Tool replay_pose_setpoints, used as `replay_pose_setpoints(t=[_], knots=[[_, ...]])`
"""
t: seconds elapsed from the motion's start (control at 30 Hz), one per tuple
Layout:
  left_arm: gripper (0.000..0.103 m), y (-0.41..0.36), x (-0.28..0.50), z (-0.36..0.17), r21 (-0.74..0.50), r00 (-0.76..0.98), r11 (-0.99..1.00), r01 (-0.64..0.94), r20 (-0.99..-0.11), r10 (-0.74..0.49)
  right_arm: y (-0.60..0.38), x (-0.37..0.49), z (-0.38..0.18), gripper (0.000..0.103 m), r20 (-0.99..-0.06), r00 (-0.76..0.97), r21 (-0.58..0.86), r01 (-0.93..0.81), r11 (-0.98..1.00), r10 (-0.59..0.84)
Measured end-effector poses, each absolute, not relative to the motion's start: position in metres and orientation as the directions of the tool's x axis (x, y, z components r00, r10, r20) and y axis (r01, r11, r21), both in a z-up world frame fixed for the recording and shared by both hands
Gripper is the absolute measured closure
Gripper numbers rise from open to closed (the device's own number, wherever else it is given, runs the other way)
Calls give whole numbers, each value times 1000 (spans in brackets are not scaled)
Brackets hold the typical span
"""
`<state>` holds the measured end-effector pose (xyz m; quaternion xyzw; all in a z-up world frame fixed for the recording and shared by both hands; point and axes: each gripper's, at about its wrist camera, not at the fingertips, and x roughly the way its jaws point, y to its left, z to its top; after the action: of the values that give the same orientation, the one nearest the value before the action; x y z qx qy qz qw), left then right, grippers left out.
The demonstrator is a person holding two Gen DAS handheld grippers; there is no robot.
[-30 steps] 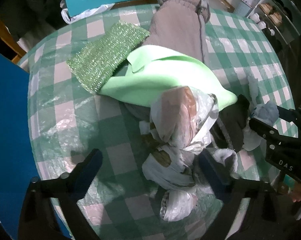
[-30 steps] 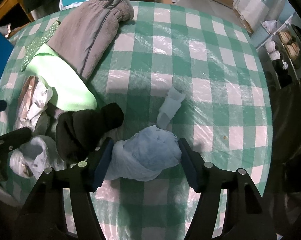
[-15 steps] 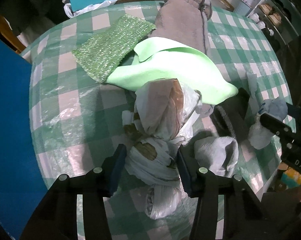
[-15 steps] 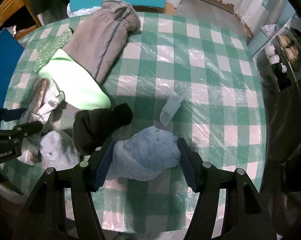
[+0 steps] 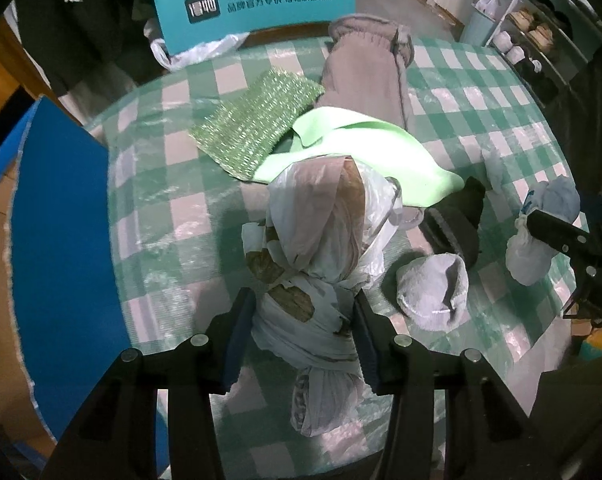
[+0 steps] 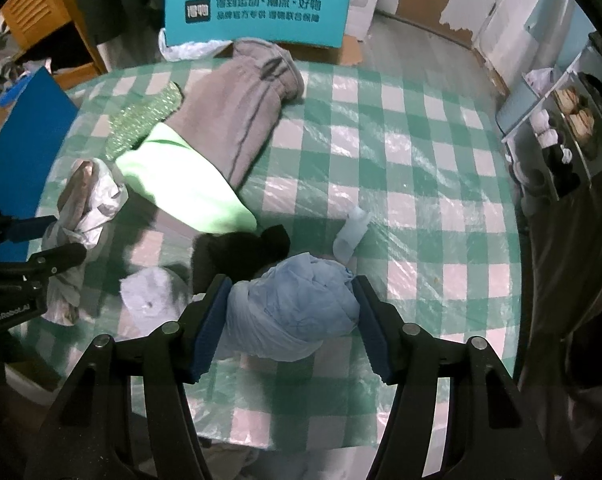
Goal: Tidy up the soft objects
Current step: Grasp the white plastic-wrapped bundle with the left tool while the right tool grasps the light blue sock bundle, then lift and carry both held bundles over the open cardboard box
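Observation:
My left gripper (image 5: pixel 303 322) is shut on a white knotted plastic bag bundle (image 5: pixel 321 248) and holds it above the green checked table (image 5: pixel 173 216). My right gripper (image 6: pixel 291 320) is shut on a light blue cloth bundle (image 6: pixel 297 304), also seen in the left wrist view (image 5: pixel 549 208). On the table lie a grey garment (image 6: pixel 237 108), a light green cloth (image 6: pixel 181 184), a glittery green cloth (image 5: pixel 257 128), a black sock (image 6: pixel 241 252) and a pale grey sock (image 5: pixel 437 292). The bag bundle also shows in the right wrist view (image 6: pixel 81 208).
A small white folded piece (image 6: pixel 351 234) lies right of the black sock. A blue board (image 5: pixel 61 248) stands at the table's left edge. A teal chair back (image 6: pixel 257 12) is behind the table. Shelves with shoes (image 6: pixel 569 120) stand at the right.
My left gripper closed on the bag bundle and lifted it back toward me. The pale grey sock came into view beside it. My right gripper rose slightly with the blue bundle.

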<state>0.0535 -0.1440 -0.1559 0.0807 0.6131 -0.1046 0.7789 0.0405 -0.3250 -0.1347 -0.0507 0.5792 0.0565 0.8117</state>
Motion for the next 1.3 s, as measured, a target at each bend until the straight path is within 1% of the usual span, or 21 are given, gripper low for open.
replay_pose_setpoints(t=[0.33,0.9,1.3], knots=[[55,-132,43,-127,55,317,961,270,-948,-35,-313,34,-109,42,-924,377,-11,-182,983,60],[55,-109,29,-80,103,441,965,241,-897,-15,-279,30,-65,43,-880,459,-2,-258,966,121],[55,-81,27,-60,98,485,977,188,-875,-6,-242,35,-44,43,-857,485,7,-323,946,172]])
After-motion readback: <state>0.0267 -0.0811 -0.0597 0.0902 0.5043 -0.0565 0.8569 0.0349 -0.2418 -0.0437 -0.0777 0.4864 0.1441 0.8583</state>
